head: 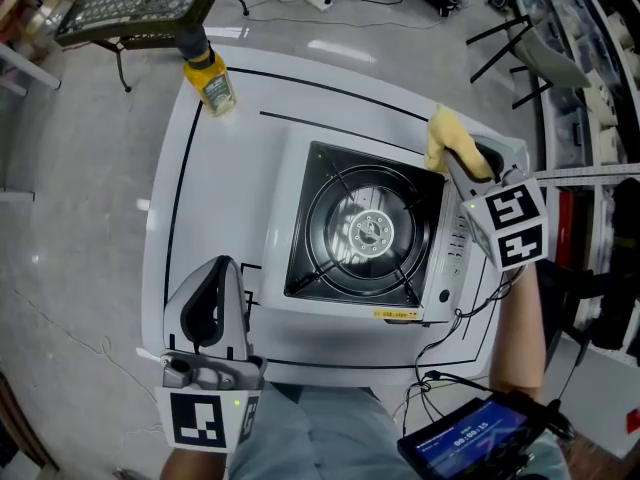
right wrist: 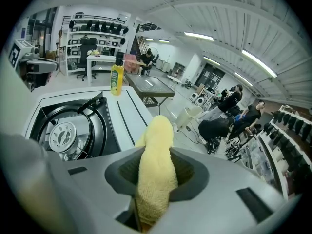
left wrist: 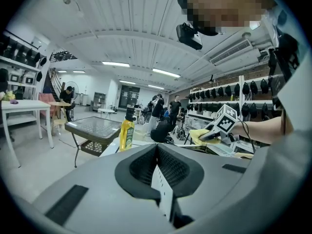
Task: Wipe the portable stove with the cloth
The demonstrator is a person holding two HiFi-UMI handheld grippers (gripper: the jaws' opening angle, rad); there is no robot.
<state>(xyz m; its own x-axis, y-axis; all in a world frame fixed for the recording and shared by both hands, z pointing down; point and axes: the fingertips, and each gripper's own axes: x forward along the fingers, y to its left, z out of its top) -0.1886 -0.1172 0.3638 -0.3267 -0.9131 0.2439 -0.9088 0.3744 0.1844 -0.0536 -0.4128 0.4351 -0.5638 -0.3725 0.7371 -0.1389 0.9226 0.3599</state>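
Observation:
The portable stove (head: 305, 238), white with a black top and a round burner (head: 372, 231), sits in the middle of the white table (head: 235, 178). My right gripper (head: 462, 158) is shut on a yellow cloth (head: 446, 133), which hangs over the stove's far right corner. In the right gripper view the cloth (right wrist: 157, 155) bulges out from between the jaws, and the stove (right wrist: 73, 126) lies to the left. My left gripper (head: 222, 266) hovers over the table's near left part, beside the stove's near left corner. Its jaws meet with nothing between them (left wrist: 158, 172).
A yellow oil bottle (head: 210, 80) stands at the table's far left corner. Behind it is a dark mesh side table (head: 140, 3). A phone with a lit screen (head: 470, 438) and cables lie near my right arm. Several people stand far off in the room.

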